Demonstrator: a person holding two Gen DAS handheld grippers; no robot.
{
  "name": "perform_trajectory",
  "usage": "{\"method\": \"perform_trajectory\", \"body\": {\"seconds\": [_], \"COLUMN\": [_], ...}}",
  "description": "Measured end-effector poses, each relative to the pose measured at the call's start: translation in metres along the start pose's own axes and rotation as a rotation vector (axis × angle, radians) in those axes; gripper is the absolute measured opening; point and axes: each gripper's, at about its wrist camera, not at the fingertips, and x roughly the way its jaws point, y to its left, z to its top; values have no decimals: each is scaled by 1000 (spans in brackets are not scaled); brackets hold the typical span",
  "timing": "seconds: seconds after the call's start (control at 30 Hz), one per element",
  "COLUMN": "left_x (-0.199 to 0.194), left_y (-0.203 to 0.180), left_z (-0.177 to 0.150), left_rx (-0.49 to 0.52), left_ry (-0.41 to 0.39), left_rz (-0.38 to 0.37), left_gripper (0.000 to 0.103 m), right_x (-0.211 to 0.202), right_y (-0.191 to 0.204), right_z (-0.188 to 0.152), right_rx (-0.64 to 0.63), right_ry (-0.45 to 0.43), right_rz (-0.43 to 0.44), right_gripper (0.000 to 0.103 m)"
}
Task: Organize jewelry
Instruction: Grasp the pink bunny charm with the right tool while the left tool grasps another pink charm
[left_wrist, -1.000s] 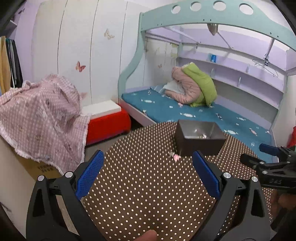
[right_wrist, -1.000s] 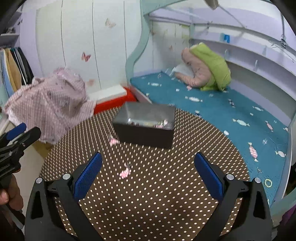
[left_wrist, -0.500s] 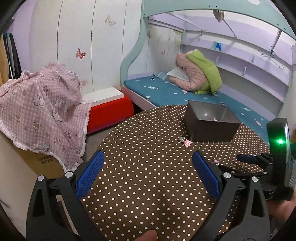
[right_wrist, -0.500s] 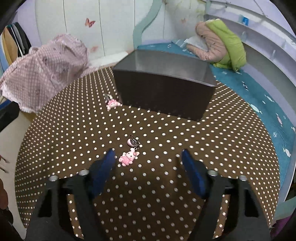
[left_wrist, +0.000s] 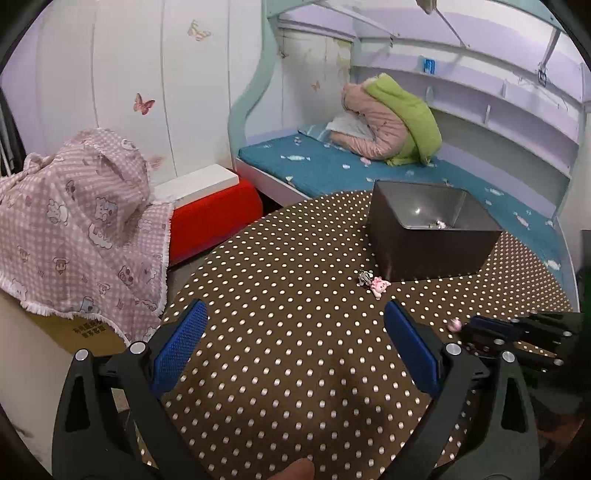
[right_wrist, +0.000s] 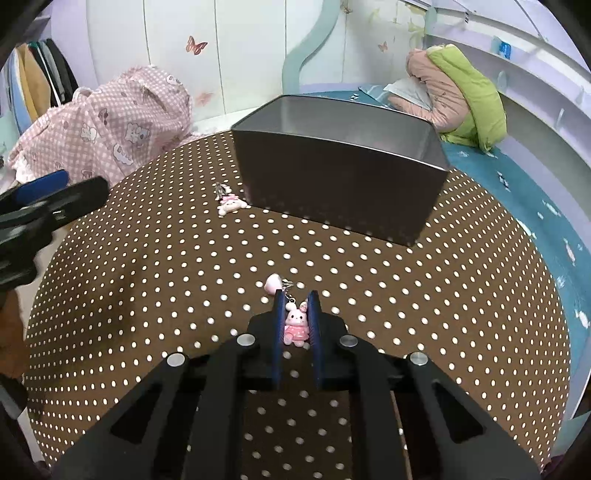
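Two charms (right_wrist: 294, 322) (right_wrist: 229, 204) beside tin (right_wrist: 340, 184)

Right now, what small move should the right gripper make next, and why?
Probably finish closing, then lift a little. The right gripper is closing with the pink bunny charm between its pads, still on the dotted table. The dark tin behind is open, likely where it goes.

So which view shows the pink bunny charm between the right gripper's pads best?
The right wrist view: the pink bunny charm sits centred between the closing right gripper. The left wrist view shows only a pink speck at that gripper's tips.
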Motion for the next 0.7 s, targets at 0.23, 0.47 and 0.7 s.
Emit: {"method": "perform_trajectory", "body": {"seconds": [0.23,0.47,0.7], "left_x": [50,88,109], "left_y": [-24,-48,-51], "left_z": [10,15,23], "left_rx": [90,167,152], "left_ry": [92,157,201], "left_rz": [1,-31,-137], "left_gripper": [96,96,72], "right_x": [-6,-10,-16], "right_y": [-11,-22,-25], "right_z": [1,-1,0], "right_rx": [23,31,35], "right_ry": [-15,-17,-25], "right_rz": [20,37,46], "right_gripper": [11,11,11]}}
